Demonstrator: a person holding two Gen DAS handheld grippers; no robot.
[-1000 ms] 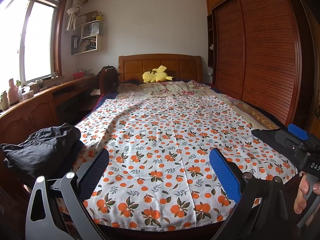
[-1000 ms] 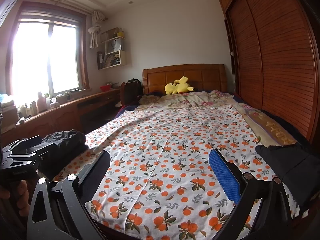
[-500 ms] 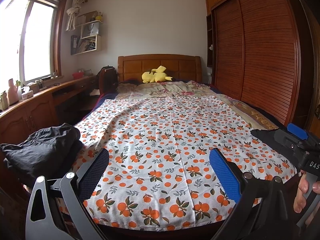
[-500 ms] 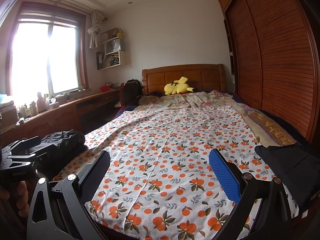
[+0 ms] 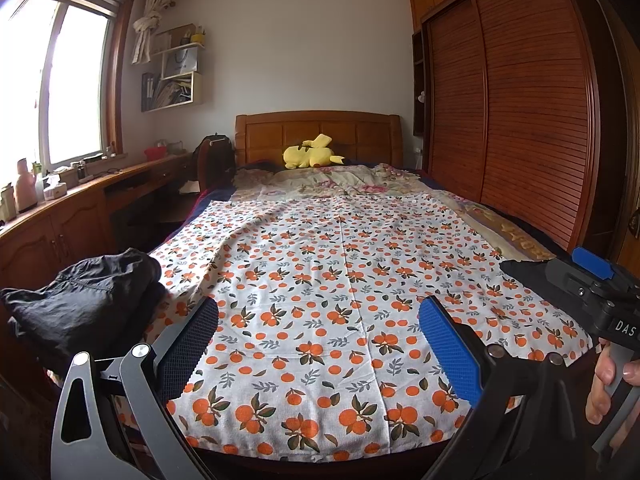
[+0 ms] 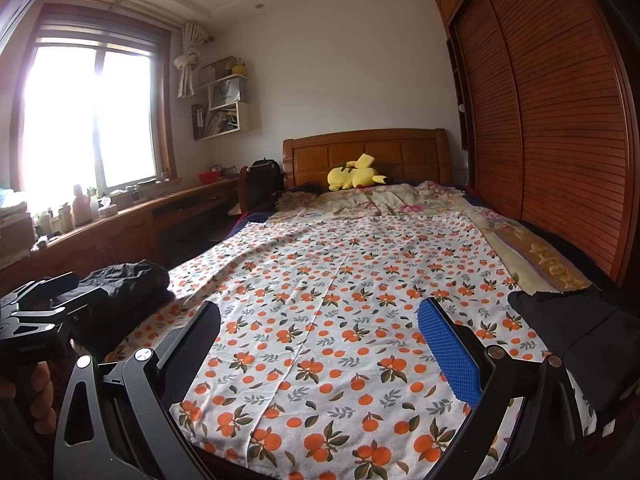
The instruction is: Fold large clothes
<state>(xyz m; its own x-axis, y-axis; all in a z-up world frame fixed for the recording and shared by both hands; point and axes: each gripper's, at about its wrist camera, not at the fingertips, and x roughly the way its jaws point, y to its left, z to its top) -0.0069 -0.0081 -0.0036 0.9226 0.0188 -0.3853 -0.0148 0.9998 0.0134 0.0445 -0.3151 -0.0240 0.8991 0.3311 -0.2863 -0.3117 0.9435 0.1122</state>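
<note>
Black gripper (image 5: 320,344) frames, blue textured pads on fingers (image 5: 448,352), silver pivot screws, white "DAS" lettering

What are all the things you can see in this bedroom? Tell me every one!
Orange-print sheet: one, white with oranges, spread flat over bed.
Black clothes pile: one, black, bed's near left corner.
Black garment: one, black, bed's near right corner.
Plush toy: one, yellow, by headboard.
Headboard: one, brown wood.
Wardrobe: one, brown, right wall.
Window: one, bright, left wall.
Left gripper: open, empty.
Right gripper: open, empty.
</note>
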